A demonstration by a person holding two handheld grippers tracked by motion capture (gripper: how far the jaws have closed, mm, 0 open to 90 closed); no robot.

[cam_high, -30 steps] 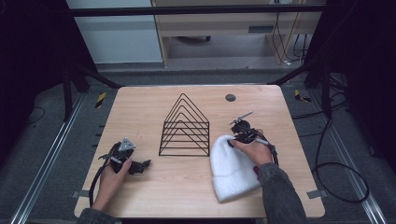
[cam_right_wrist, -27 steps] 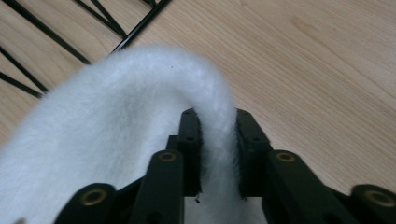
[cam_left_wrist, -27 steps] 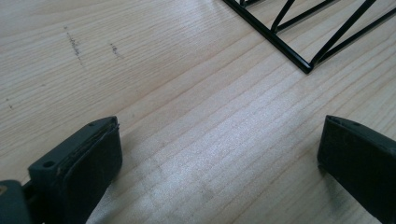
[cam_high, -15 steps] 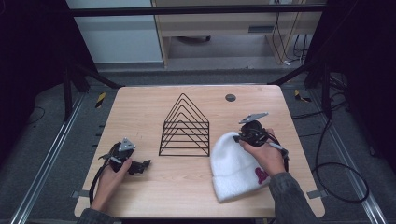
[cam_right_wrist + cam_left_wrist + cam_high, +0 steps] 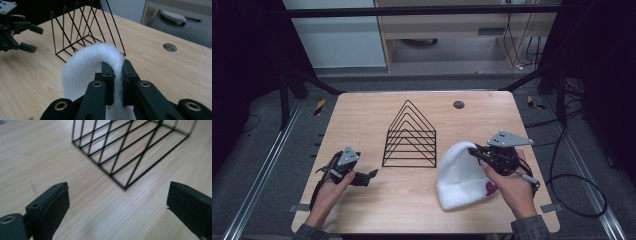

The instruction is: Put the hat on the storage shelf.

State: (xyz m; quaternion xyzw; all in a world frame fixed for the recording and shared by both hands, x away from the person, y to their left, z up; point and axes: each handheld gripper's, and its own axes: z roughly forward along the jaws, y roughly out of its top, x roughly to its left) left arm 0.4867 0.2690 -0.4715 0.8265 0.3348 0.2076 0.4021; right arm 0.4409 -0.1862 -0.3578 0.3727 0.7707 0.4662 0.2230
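Note:
A white knit hat (image 5: pixel 459 175) with a small red patch lies on the table's right half, and its top edge is lifted. My right gripper (image 5: pixel 477 154) is shut on that edge; in the right gripper view the white hat (image 5: pixel 87 65) arches up from between the two jaws. A black wire rack (image 5: pixel 409 136) of peaked frames stands at the table's middle. My left gripper (image 5: pixel 371 176) rests low at the front left, open, with its wide-apart pads (image 5: pixel 56 207) over bare wood in front of the rack (image 5: pixel 130 150).
The wooden table (image 5: pixel 362 120) has a round grommet hole (image 5: pixel 458 104) at the back right. Cables (image 5: pixel 572 185) trail off the right edge. Metal frame rails run along both sides of the table.
My right gripper has moved right and toward the front with the hat's edge in it, raising that edge off the table. The left gripper has stayed still.

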